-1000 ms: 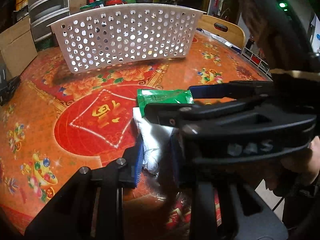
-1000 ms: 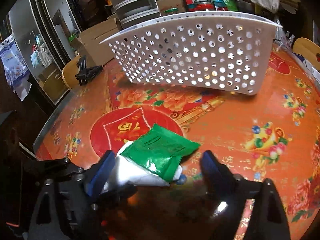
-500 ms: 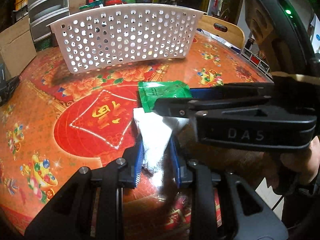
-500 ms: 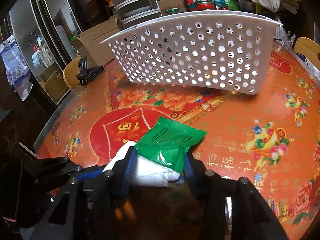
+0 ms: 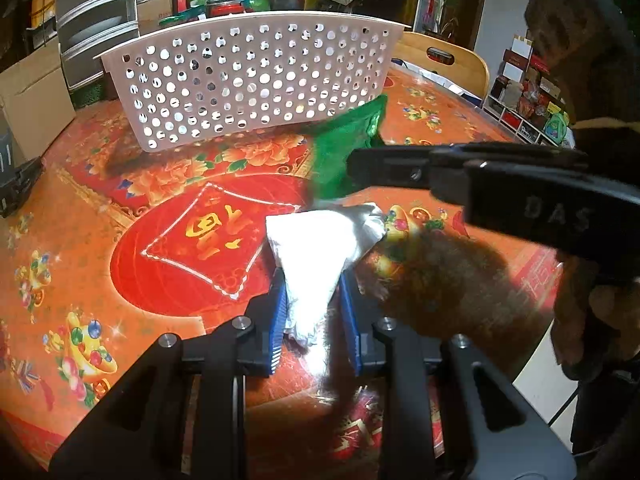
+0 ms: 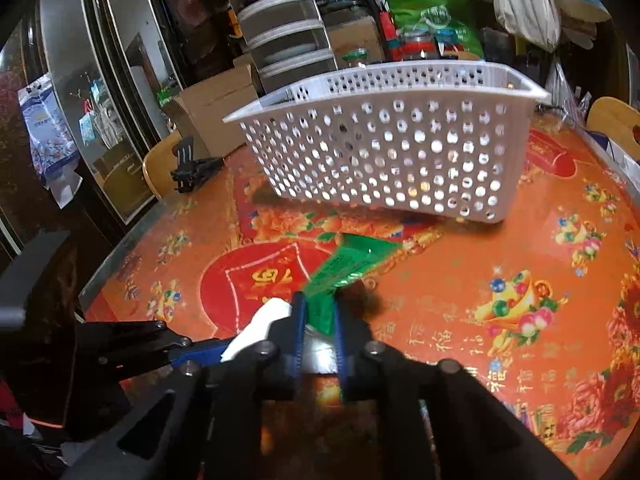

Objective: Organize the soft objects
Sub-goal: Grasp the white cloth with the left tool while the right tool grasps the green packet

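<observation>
My left gripper (image 5: 312,280) is shut on a white soft packet (image 5: 316,248) that rests on the red and orange table; the packet (image 6: 264,324) also shows beside the right fingers. My right gripper (image 6: 318,304) is shut on a green soft packet (image 6: 348,264), lifted off the white one. In the left wrist view the green packet (image 5: 344,148) hangs blurred from the right gripper (image 5: 356,160), in front of the white perforated basket (image 5: 248,84). The basket (image 6: 384,148) stands at the far side of the table.
A black clip-like object (image 6: 192,168) lies at the table's far left edge. Wooden chair backs (image 5: 444,60) stand behind the table. Cardboard boxes (image 6: 212,108), stacked drawers (image 6: 280,36) and bags crowd the background. A person's hand (image 5: 592,320) holds the right gripper.
The right gripper's jaws closed on the green packet and lifted it up off the white packet, toward the basket. The left gripper stayed still, holding the white packet.
</observation>
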Motion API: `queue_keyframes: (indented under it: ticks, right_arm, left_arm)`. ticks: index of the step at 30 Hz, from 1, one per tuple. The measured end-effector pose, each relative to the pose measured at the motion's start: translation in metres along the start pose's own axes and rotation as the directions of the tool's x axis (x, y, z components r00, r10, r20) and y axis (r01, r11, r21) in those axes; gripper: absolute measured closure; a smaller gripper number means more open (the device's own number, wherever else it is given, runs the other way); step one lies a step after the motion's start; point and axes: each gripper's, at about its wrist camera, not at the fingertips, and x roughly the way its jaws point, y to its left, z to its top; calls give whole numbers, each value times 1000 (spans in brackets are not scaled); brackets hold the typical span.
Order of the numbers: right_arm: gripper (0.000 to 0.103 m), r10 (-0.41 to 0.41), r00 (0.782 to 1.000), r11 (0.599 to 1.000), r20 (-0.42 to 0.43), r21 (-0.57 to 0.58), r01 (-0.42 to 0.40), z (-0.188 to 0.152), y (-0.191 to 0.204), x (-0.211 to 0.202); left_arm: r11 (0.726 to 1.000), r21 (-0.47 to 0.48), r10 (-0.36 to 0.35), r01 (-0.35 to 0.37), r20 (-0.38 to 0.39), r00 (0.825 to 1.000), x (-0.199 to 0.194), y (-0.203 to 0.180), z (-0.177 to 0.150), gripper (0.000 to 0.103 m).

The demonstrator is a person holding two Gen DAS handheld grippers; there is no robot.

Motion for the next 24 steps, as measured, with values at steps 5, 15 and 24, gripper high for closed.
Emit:
queue_keyframes:
  ticks: [5,15,24]
  right_arm:
    - [98,-12,1000,1000,24,-8,12,2,-1,-12]
    - [98,-32,998,999,58,-21,33,6,-1,-32]
    - [98,-52,995,998,87,-38,55,15,1,-51]
  left_arm:
    - [1000,-12,-1,1,19,1000,-3,2,-2,80]
    - [999,-42,11,-8,69,998,-21,13,0,80]
    - [997,-66,33,-26,111,993,-42,20,6,81]
